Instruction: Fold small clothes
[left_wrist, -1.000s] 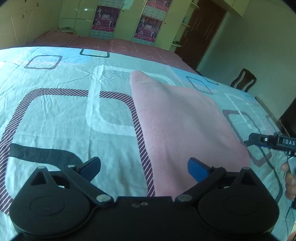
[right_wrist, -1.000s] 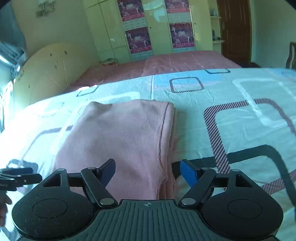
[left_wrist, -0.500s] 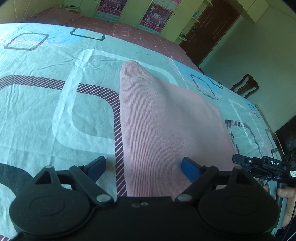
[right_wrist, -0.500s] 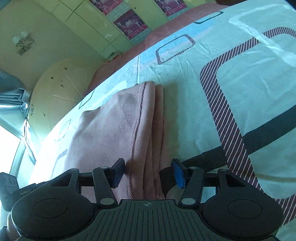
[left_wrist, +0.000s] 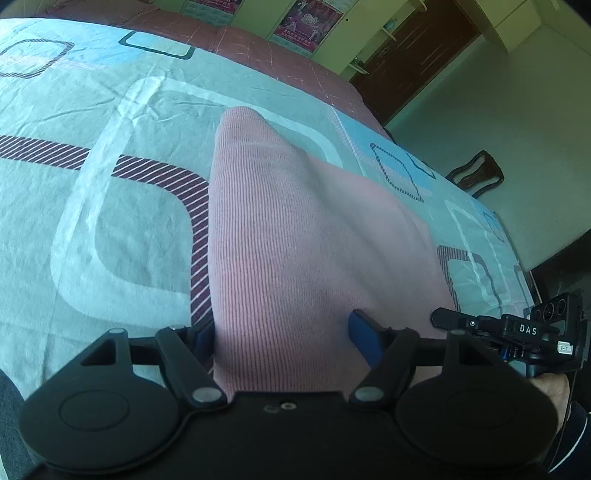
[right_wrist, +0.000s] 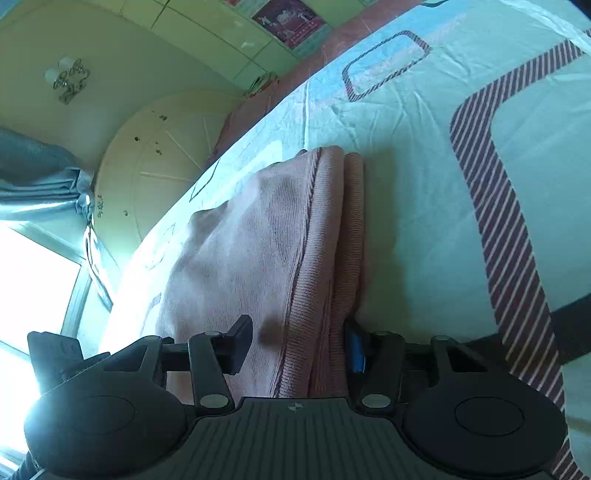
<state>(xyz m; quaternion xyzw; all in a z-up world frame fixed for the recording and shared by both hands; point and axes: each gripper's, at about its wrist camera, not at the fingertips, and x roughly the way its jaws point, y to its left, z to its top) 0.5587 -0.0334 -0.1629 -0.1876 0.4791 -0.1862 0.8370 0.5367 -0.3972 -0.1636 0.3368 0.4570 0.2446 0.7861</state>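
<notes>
A pink ribbed knit garment (left_wrist: 295, 229) lies folded flat on the patterned bed sheet (left_wrist: 110, 184). My left gripper (left_wrist: 282, 334) straddles its near left corner. One fingertip (left_wrist: 201, 336) sits at the garment's left edge and the other rests on top of the fabric. Its jaws are closing with the cloth between them. In the right wrist view the garment (right_wrist: 258, 240) shows its layered folded edge. My right gripper (right_wrist: 299, 343) straddles that edge at the near corner, its jaws closing around the layers. Neither pair of pads visibly pinches the cloth.
The right gripper's body (left_wrist: 517, 328) and a hand (left_wrist: 550, 391) show at the left wrist view's right edge. Beyond the bed stand a wardrobe with posters (left_wrist: 306, 18), a dark door (left_wrist: 417, 55) and a chair (left_wrist: 476, 177). A headboard (right_wrist: 159, 162), curtain (right_wrist: 37, 177) and bright window (right_wrist: 29, 288) lie left.
Both grippers came down and forward onto the garment's near corners, and their jaws narrowed. The right gripper rolled, tilting its view. The garment fills more of both views.
</notes>
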